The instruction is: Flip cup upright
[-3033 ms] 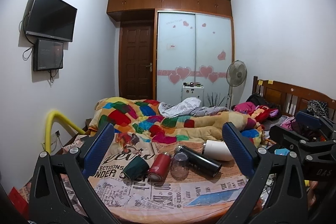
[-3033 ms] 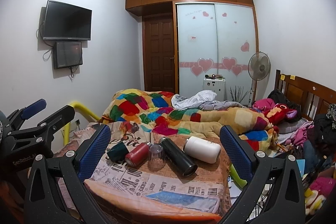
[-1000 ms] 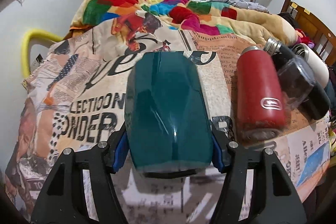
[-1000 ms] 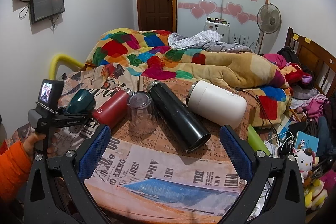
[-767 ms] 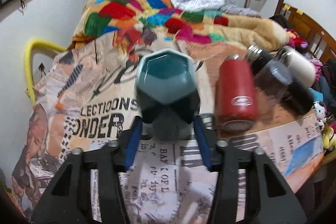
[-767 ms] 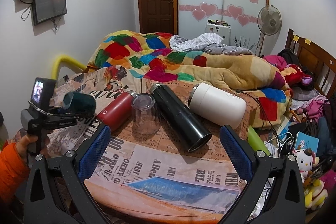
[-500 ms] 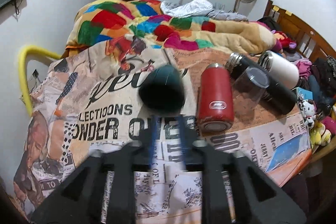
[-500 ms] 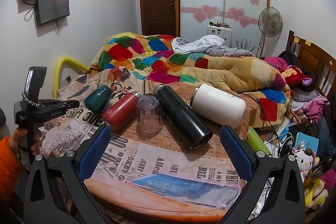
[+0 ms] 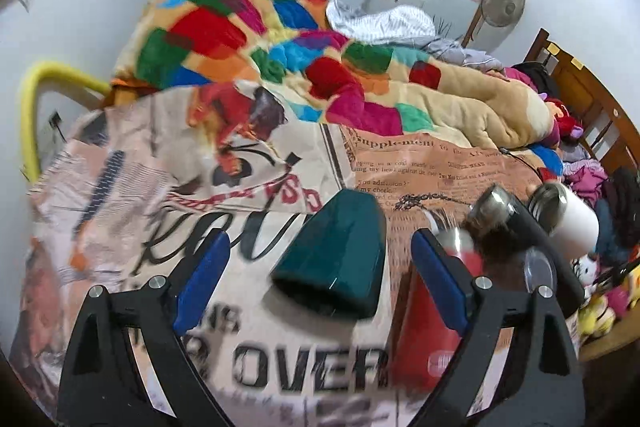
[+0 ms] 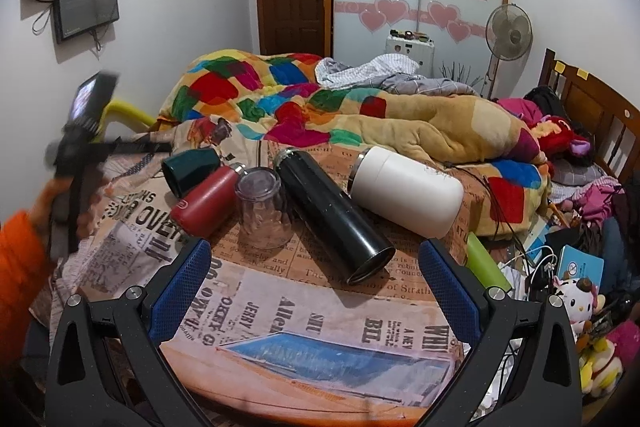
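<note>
A dark green cup (image 9: 334, 255) lies on its side on the newspaper-print cloth, mouth toward me; it also shows in the right wrist view (image 10: 191, 165). My left gripper (image 9: 318, 277) is open, its blue pads on either side of the cup's mouth end and apart from it. A red flask (image 9: 434, 337), a clear glass (image 10: 262, 213) standing mouth down, a black flask (image 10: 334, 215) and a white flask (image 10: 406, 195) lie to the right of the green cup. My right gripper (image 10: 316, 283) is open and empty, near the table's front edge.
The cloth-covered round table (image 10: 320, 379) stands against a bed with a multicoloured quilt (image 10: 328, 115). A yellow rail (image 9: 34, 107) is at the left. Toys, cables and clutter (image 10: 576, 287) lie at the right. The left gripper's handle and hand (image 10: 76, 163) show, blurred, at the left.
The left gripper closed on the green cup, lifted it, then let it go; it is now open around the cup, which again lies on its side. The right gripper stayed still.
</note>
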`<state>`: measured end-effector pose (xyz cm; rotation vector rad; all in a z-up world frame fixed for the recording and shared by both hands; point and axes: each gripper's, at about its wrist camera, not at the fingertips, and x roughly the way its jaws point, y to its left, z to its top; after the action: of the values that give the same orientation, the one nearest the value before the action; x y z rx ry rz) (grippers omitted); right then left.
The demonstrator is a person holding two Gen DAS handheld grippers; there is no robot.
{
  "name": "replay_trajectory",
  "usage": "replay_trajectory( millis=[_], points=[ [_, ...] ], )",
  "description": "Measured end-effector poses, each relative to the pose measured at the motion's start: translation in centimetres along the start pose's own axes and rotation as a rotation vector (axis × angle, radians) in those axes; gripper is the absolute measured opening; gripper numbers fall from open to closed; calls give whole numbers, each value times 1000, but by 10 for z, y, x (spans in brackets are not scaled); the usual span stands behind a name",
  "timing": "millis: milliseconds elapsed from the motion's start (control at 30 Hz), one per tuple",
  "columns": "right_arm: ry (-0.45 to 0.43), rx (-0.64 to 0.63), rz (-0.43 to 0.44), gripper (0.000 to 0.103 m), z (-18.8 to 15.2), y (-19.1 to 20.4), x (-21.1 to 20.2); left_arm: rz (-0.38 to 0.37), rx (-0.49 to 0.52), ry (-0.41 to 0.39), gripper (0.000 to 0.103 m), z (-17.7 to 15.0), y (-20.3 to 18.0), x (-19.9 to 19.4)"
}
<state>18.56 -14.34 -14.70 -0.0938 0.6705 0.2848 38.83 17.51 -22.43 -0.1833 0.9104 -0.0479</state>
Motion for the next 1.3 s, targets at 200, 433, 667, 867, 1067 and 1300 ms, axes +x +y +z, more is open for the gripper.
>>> replay_trajectory(
  millis=[200, 433, 667, 867, 1067, 1300],
  points=[
    [24, -8, -8, 103, -2, -4, 12, -9, -16, 121, 91, 0, 9, 47],
    [44, -12, -12, 103, -5, -6, 22, -18, 39, 145, 80, -6, 3, 68],
    [63, 3, -7, 103, -7, -9, 28, 56, 100, 96, 74, -19, -7, 70],
    [56, 4, -1, 103, -6, -8, 25, 161, 145, 69, 74, -47, -5, 46],
    [41, 3, 13, 103, -5, -3, 17, 142, 116, 77, 73, -78, 6, 6],
    [21, -10, 29, 103, -4, 6, 3, 94, 95, 90, 73, -116, -1, -34]
  ],
)
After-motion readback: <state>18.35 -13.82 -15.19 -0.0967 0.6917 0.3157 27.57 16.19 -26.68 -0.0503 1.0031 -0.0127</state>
